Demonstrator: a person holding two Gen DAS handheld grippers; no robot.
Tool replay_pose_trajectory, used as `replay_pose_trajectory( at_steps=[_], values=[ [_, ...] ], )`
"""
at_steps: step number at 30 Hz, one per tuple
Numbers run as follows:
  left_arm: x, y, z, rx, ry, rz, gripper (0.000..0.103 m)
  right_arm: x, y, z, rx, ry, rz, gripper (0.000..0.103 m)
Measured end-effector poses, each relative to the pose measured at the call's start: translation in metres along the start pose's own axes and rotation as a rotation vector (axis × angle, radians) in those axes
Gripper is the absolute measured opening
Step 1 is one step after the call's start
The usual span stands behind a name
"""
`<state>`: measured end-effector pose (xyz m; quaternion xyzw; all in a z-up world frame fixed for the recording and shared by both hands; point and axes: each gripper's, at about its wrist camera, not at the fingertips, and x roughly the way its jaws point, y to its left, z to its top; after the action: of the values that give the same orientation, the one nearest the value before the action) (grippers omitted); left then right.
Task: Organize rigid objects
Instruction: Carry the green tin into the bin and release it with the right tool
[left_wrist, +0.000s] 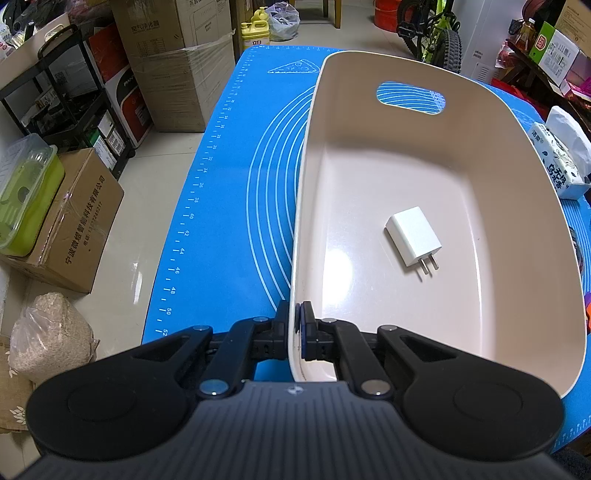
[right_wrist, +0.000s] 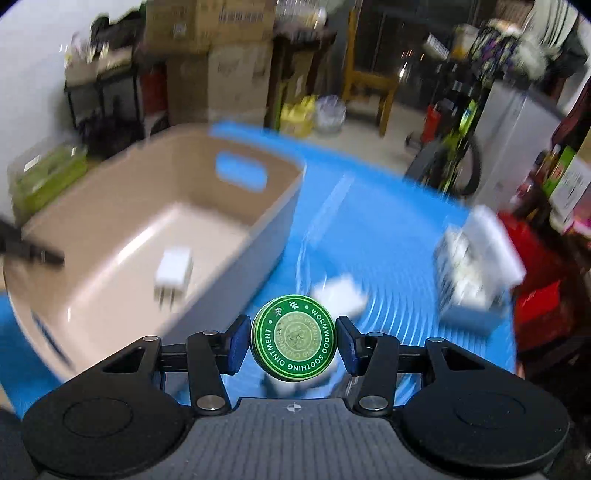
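Observation:
A beige plastic bin (left_wrist: 498, 155) with a handle slot stands on the blue mat (left_wrist: 229, 184). A white charger plug (left_wrist: 413, 238) lies on its floor. My left gripper (left_wrist: 298, 325) is shut on the bin's near rim, one pad inside and one outside the wall. In the blurred right wrist view, my right gripper (right_wrist: 293, 338) is shut on a round green ointment tin (right_wrist: 293, 338), held above the mat to the right of the bin (right_wrist: 280, 206). The charger plug (right_wrist: 173, 273) shows inside the bin. A white object (right_wrist: 341, 297) lies on the mat beyond the tin.
A tissue pack (left_wrist: 557, 162) sits on the mat right of the bin, also the tissue pack (right_wrist: 476, 273) in the right view. Cardboard boxes (left_wrist: 177, 74), a black shelf (left_wrist: 66, 103), a green container (left_wrist: 26, 192) and a bicycle (left_wrist: 436, 33) surround the table.

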<state>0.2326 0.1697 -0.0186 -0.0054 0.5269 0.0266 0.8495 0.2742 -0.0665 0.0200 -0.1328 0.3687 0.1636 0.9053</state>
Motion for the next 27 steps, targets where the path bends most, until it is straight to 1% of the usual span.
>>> replay_pose_trajectory(
  at_steps=[4,8,10,13,17,22,27],
  values=[
    [0.0,0.0,0.0,0.002,0.0,0.002,0.007,-0.007,0.008,0.034,-0.015,-0.083,-0.001,0.055],
    [0.001,0.0,0.0,0.002,0.001,0.002,0.007,0.004,0.028,0.062,-0.061,-0.113,0.033,0.055],
    [0.001,0.0,0.0,0.003,0.001,0.002,0.007,0.016,0.041,0.074,-0.089,-0.111,0.05,0.055],
    [0.001,0.0,0.0,0.002,0.001,0.001,0.007,0.038,0.062,0.091,-0.115,-0.083,0.084,0.055],
    [0.001,0.0,0.0,0.002,0.0,0.001,0.007,0.075,0.092,0.104,-0.15,-0.017,0.115,0.055],
    [0.001,0.0,0.0,0.002,0.001,0.0,0.007,0.118,0.119,0.105,-0.155,0.066,0.134,0.055],
    [0.001,0.0,0.0,0.001,-0.002,-0.002,0.007,0.153,0.13,0.096,-0.139,0.143,0.13,0.055]
  ],
)
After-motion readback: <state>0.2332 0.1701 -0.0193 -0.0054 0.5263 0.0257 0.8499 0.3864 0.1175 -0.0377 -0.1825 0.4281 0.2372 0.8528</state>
